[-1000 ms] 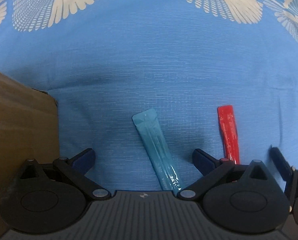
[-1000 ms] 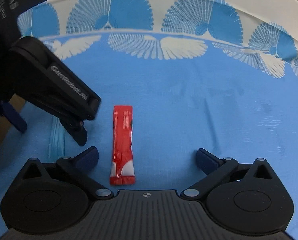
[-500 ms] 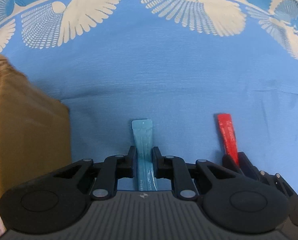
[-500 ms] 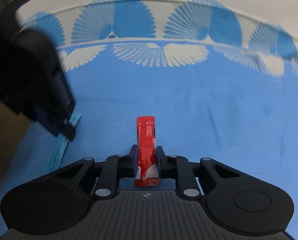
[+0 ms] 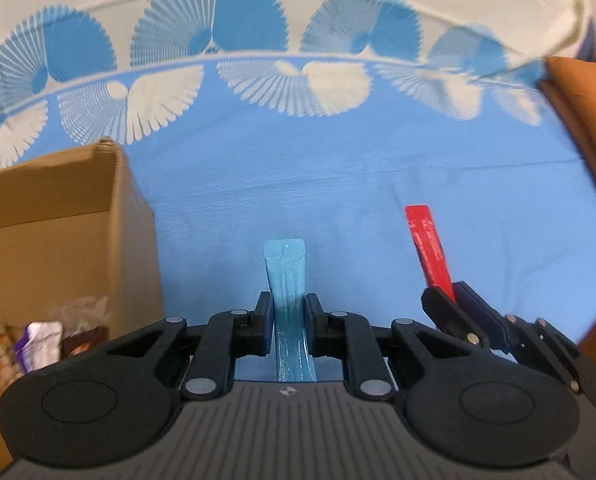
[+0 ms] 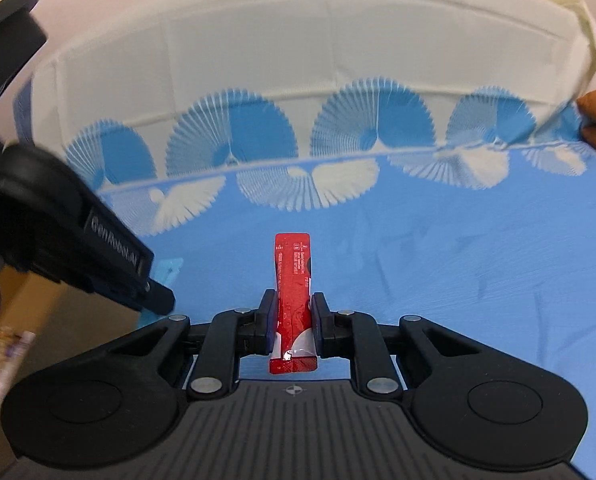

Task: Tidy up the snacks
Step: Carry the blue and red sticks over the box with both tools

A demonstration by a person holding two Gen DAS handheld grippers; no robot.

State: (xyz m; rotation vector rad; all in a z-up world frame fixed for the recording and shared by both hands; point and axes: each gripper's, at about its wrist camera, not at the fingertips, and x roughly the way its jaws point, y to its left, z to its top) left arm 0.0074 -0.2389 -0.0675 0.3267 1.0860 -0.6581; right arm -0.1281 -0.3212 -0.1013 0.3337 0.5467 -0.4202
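**Both claws clamped on stick packs, lifted off cloth**

Left claw (image 5: 286, 316): clenched on the teal stick pack (image 5: 285, 276). Pack runs straight forward between the fingers, free end sticking out ahead, clear of the blue patterned cloth (image 5: 338, 184).

Right claw (image 6: 292, 316): clenched on the red stick pack (image 6: 294, 280), gripped near its lower end; the printed top end points forward, tail end pokes out behind the pads.

Left view: the right claw sits just to the right, red pack angled up from it. Right view: left claw body at far left, teal pack tip just visible past it.

Cardboard box (image 5: 70, 216) is open, left of the left claw, standing on the cloth. Assorted snack wrappers (image 5: 38, 340) lie inside. An orange-brown item (image 5: 578, 92) sits at the far right edge; can't tell what it is.
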